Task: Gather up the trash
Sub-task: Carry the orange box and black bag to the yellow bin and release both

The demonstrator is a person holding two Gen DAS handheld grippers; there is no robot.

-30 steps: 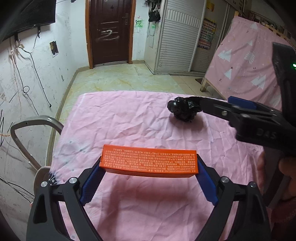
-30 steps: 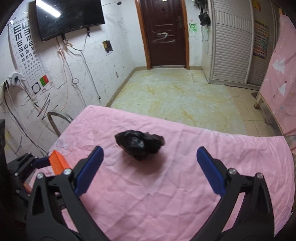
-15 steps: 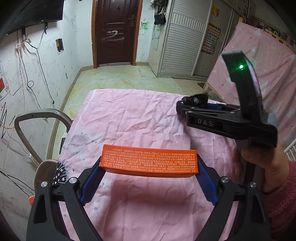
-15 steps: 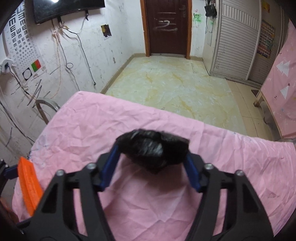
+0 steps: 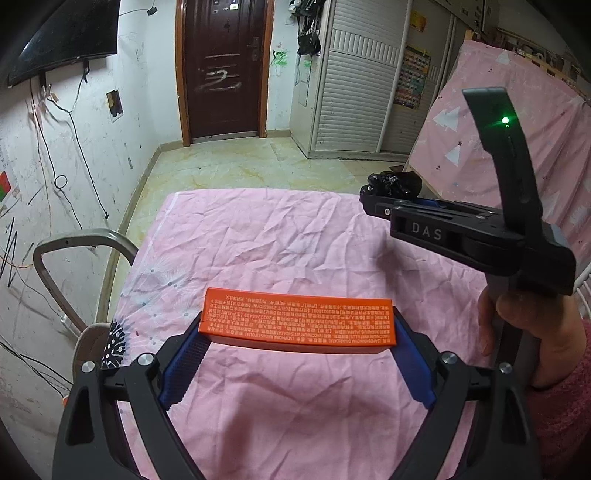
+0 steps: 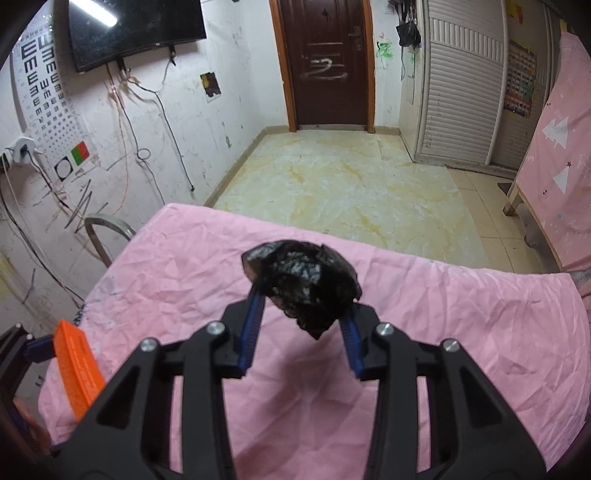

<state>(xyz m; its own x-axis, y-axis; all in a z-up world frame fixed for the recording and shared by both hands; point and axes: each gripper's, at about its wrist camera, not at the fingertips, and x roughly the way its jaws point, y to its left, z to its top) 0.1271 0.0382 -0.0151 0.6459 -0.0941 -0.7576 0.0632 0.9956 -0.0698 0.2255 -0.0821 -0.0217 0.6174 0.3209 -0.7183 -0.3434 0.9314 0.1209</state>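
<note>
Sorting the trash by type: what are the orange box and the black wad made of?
Flat orange rectangular box: likely printed cardboard, matte, sharp folded edges, fine print. Crumpled black wad: apparently thin plastic film, glossy, with wrinkles and translucent edges.

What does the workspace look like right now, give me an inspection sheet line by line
Surface: table under a wrinkled pink cloth.
Job's things: flat orange printed box; crumpled black plastic wad.
Clutter: nothing seen on the cloth.
Grippers: left gripper clamps the box by its ends; right gripper has just been closing, pads pressed on the wad, held clear of the cloth.
Cables: loose wires hang on the left wall.
Surroundings: dark wooden door, wall screen, eye chart, metal chair frame.
</note>
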